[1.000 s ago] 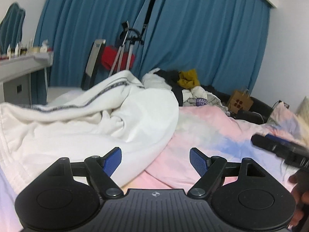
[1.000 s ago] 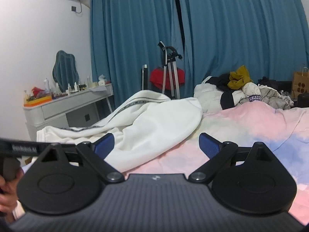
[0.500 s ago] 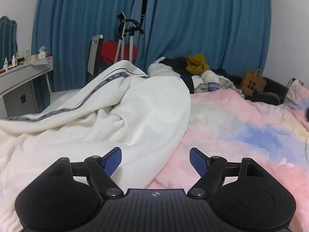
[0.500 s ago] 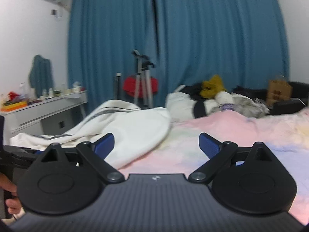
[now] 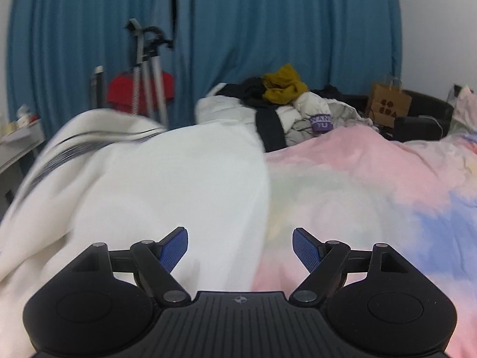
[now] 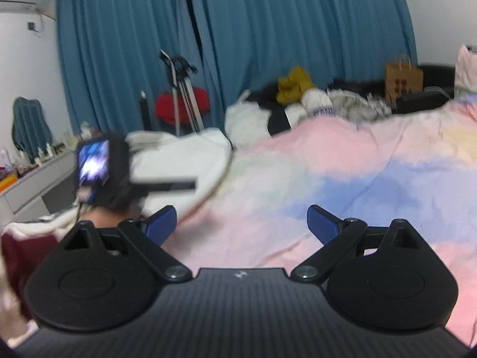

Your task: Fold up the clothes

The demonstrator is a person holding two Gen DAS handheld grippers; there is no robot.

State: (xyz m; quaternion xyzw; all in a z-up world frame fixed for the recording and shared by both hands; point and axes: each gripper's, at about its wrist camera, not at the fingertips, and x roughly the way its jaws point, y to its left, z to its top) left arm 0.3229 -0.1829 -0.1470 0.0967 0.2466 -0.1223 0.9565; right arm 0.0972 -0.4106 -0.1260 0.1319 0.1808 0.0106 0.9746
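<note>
A white garment (image 5: 155, 185) with a dark striped band lies crumpled on the left of the pastel bedspread (image 5: 372, 185). My left gripper (image 5: 240, 246) hovers open over the garment's right edge, nothing between its blue pads. In the right wrist view the same white garment (image 6: 190, 155) sits at the left, partly hidden by the left gripper's body and small screen (image 6: 95, 164), held by a hand. My right gripper (image 6: 241, 223) stands open above the pink and blue bedspread (image 6: 342, 179), empty.
A pile of mixed clothes (image 5: 286, 104) with a mustard piece lies at the bed's far edge. Behind stand blue curtains (image 5: 268, 24), a tripod (image 5: 149, 68), a brown paper bag (image 5: 387, 104), and a dresser (image 6: 32, 185) at the left.
My left gripper has swept right and forward over the white garment, nearer its right edge. The right view has swung right, and the left gripper's body now shows in it.
</note>
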